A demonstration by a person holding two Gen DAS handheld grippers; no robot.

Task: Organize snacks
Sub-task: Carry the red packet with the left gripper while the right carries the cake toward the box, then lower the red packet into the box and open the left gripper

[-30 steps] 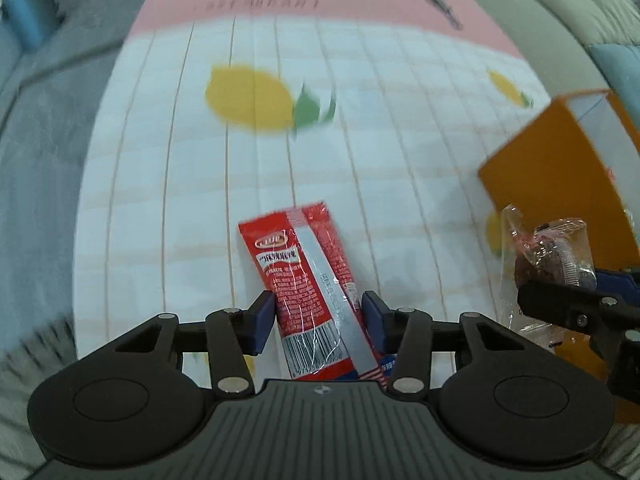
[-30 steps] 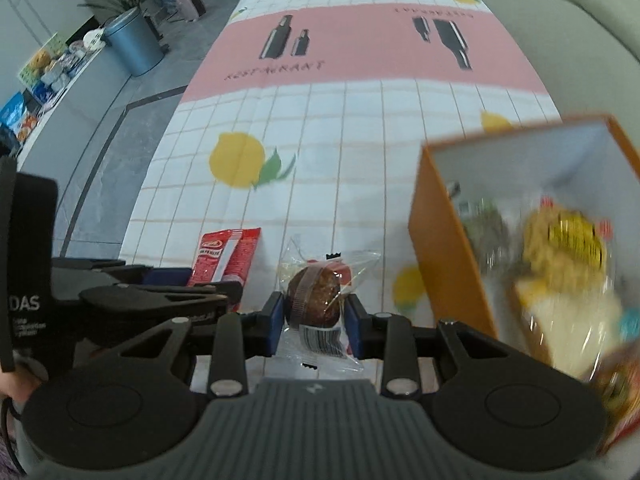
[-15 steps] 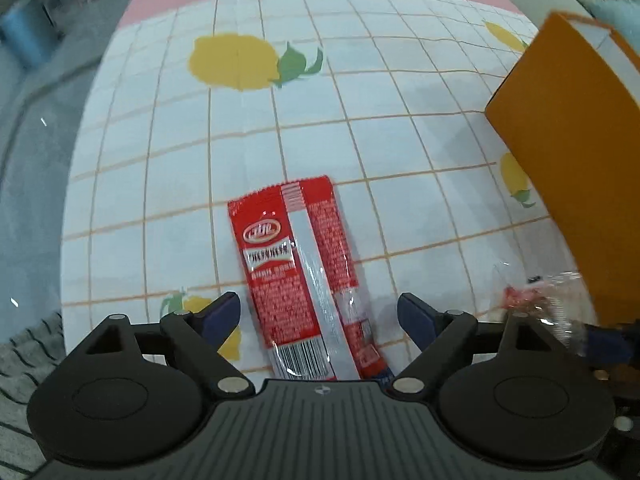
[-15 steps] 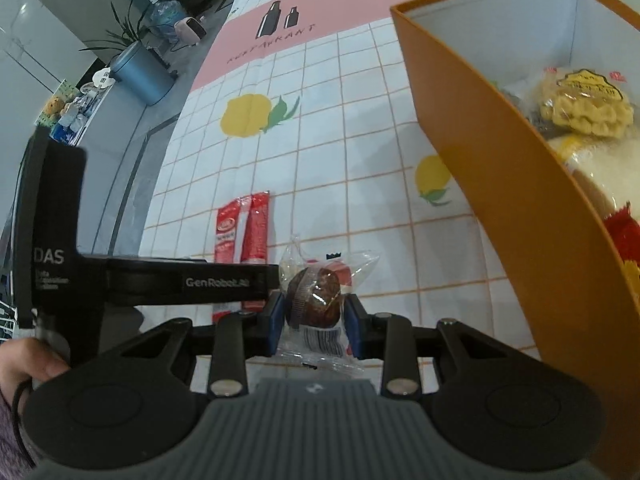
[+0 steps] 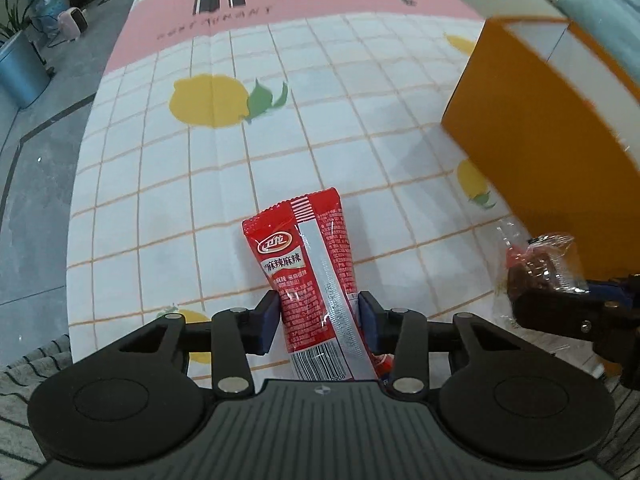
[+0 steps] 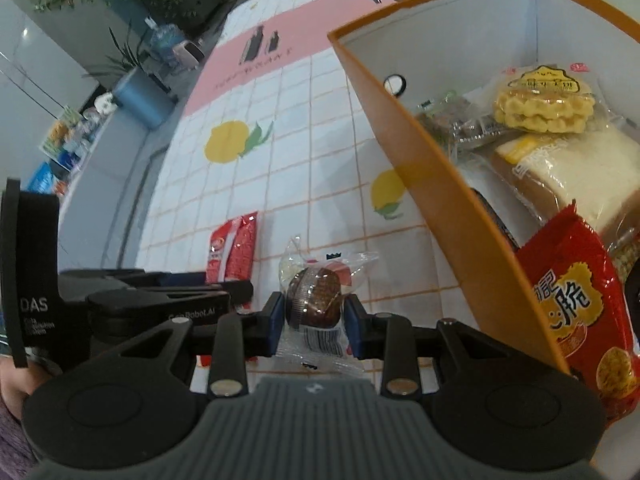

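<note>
A red snack packet (image 5: 308, 272) lies lengthwise between the fingers of my left gripper (image 5: 319, 314). Its jaws are closing, and both blue pads touch the packet's sides. The same red packet (image 6: 234, 248) shows in the right wrist view, behind the left gripper's black fingers (image 6: 160, 300). My right gripper (image 6: 312, 320) is shut on a brown cake in a clear wrapper (image 6: 314, 302), held just left of the open orange box (image 6: 432, 168). In the left wrist view the wrapped cake (image 5: 536, 268) hangs beside the orange box (image 5: 540, 140).
The box holds several snacks: a yellow waffle pack (image 6: 540, 104), wrapped bread (image 6: 572, 176) and a red crisp bag (image 6: 576, 300). A checked tablecloth with lemons (image 5: 280, 152) covers the table. A blue bin (image 6: 140, 96) stands on the floor beyond the table's left edge.
The left jaws spread wide around the red packet, then came back in on its sides. The right gripper carried the cake closer to the orange box, whose inside now fills the right.
</note>
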